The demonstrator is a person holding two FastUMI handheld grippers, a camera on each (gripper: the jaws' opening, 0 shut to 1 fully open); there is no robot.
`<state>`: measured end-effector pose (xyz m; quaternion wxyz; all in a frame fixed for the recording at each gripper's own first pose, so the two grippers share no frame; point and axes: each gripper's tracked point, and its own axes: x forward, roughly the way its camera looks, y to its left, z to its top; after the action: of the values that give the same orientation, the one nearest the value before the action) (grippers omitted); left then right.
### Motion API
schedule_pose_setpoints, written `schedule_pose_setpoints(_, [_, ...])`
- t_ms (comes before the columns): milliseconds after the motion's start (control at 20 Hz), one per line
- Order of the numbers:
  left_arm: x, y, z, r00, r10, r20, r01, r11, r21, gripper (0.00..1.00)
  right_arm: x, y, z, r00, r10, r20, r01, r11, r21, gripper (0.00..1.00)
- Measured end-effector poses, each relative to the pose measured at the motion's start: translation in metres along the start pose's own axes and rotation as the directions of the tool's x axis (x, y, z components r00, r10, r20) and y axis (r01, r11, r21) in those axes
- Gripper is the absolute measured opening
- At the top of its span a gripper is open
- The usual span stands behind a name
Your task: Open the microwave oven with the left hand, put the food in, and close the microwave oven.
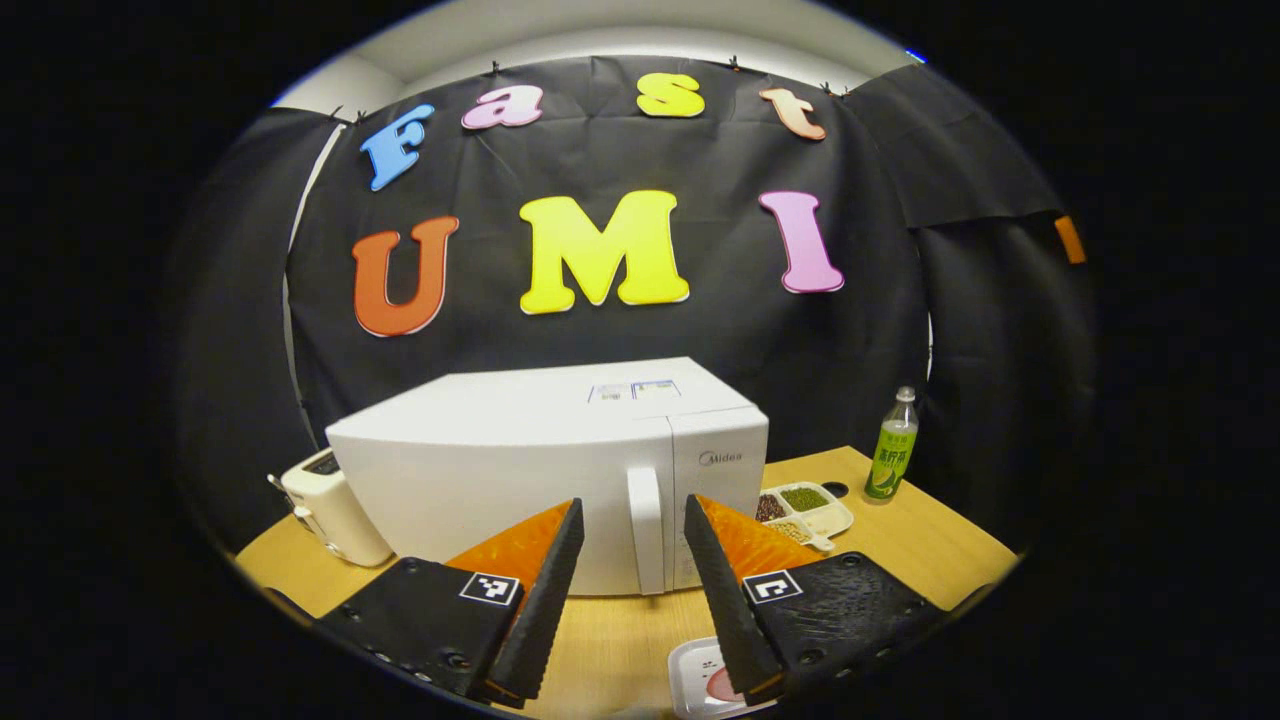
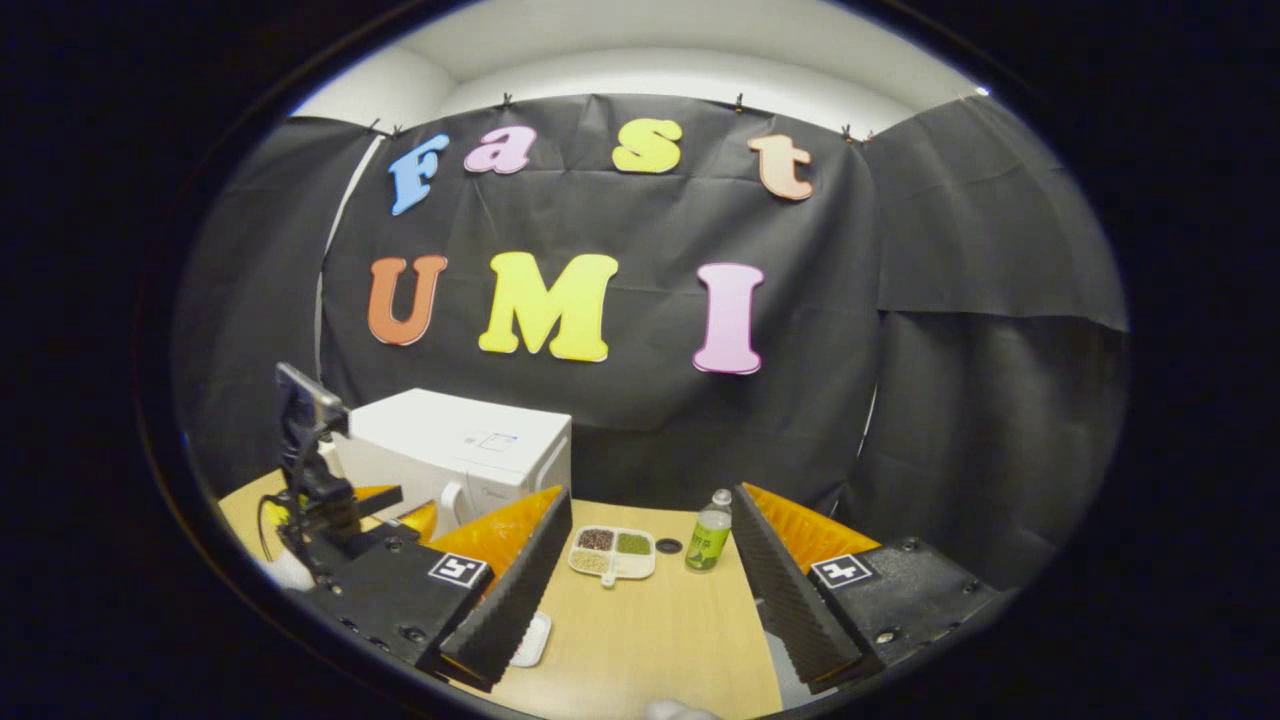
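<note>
The white microwave point(image 1: 520, 470) stands shut on the wooden table point(image 1: 620, 640), its vertical door handle point(image 1: 645, 525) toward its right side. My left gripper point(image 1: 634, 502) is open just short of the door, its fingers framing the handle without touching it. A white plate with pinkish food point(image 1: 700, 680) lies on the table below the right finger, partly hidden by it. In the right gripper view, my right gripper point(image 2: 652, 495) is open and holds nothing above the table point(image 2: 650, 630). There the microwave point(image 2: 460, 450) sits far left with the left gripper point(image 2: 405, 505) in front of it, and the plate point(image 2: 530, 640) peeks out beside my left finger.
A divided tray of beans point(image 1: 805, 510) and a green bottle point(image 1: 893, 450) stand to the right of the microwave, a pale toaster point(image 1: 330, 510) to its left. The same tray point(image 2: 612, 552) and bottle point(image 2: 710, 535) lie ahead between the right gripper's fingers.
</note>
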<state>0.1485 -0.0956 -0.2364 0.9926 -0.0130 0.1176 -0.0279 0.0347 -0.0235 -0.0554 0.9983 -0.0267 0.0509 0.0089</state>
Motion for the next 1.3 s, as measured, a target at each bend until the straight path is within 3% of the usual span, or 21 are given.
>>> schedule_pose_setpoints(50, [0.013, -0.001, -0.01, 1.0, 0.009, -0.012, -0.009, 1.0, -0.011, 0.6, 0.0, 0.0, 0.0, 1.0, 0.005, -0.005, -0.005, 1.0, -0.008, 1.0])
schedule_pose_setpoints(100, [0.024, -0.001, -0.015, 1.0, 0.015, -0.017, -0.015, 1.0, -0.021, 0.67, 0.0, 0.001, -0.002, 1.0, 0.008, -0.012, -0.009, 1.0, -0.02, 0.96])
schedule_pose_setpoints(200, [0.041, -0.002, -0.018, 1.0, 0.027, 0.002, -0.027, 1.0, -0.013, 0.67, 0.001, 0.002, -0.003, 1.0, 0.016, -0.022, -0.017, 0.999, -0.042, 1.0])
schedule_pose_setpoints(250, [0.048, -0.003, -0.022, 1.0, 0.029, -0.003, -0.029, 0.999, -0.016, 0.6, 0.001, 0.002, -0.002, 0.999, 0.021, -0.025, -0.022, 0.999, -0.05, 1.0])
schedule_pose_setpoints(350, [0.054, -0.005, -0.026, 1.0, 0.027, -0.011, -0.028, 0.999, -0.035, 0.67, 0.001, 0.002, -0.002, 0.999, 0.029, -0.028, -0.03, 0.998, -0.058, 1.0])
schedule_pose_setpoints(500, [0.056, -0.004, -0.024, 1.0, 0.026, 0.001, -0.026, 0.999, -0.035, 0.65, 0.001, 0.0, -0.003, 0.999, 0.029, -0.023, -0.03, 0.998, -0.05, 1.0])
schedule_pose_setpoints(550, [0.057, -0.001, -0.024, 0.999, 0.038, 0.007, -0.038, 0.999, -0.036, 0.63, 0.001, -0.001, -0.005, 0.999, 0.027, -0.029, -0.029, 0.999, -0.045, 1.0])
schedule_pose_setpoints(600, [0.058, -0.005, -0.024, 1.0, 0.018, 0.004, -0.018, 0.999, -0.038, 0.43, 0.001, -0.003, -0.007, 0.999, 0.024, -0.033, -0.025, 0.999, -0.038, 1.0])
schedule_pose_setpoints(800, [0.056, -0.01, -0.025, 1.0, -0.005, 0.009, 0.005, 1.0, -0.013, 0.24, -0.003, -0.011, -0.016, 0.999, 0.005, -0.049, -0.006, 1.0, -0.021, 0.96])
schedule_pose_setpoints(900, [0.055, -0.009, -0.025, 1.0, -0.002, 0.013, 0.002, 1.0, -0.009, 0.17, -0.006, -0.011, -0.017, 0.999, 0.003, -0.052, -0.004, 1.0, -0.015, 1.0])
schedule_pose_setpoints(1300, [0.052, -0.01, -0.027, 0.999, -0.054, -0.004, 0.054, 0.999, -0.007, 0.13, -0.017, 0.0, -0.018, 0.998, 0.029, -0.051, -0.03, 0.999, -0.017, 1.0])
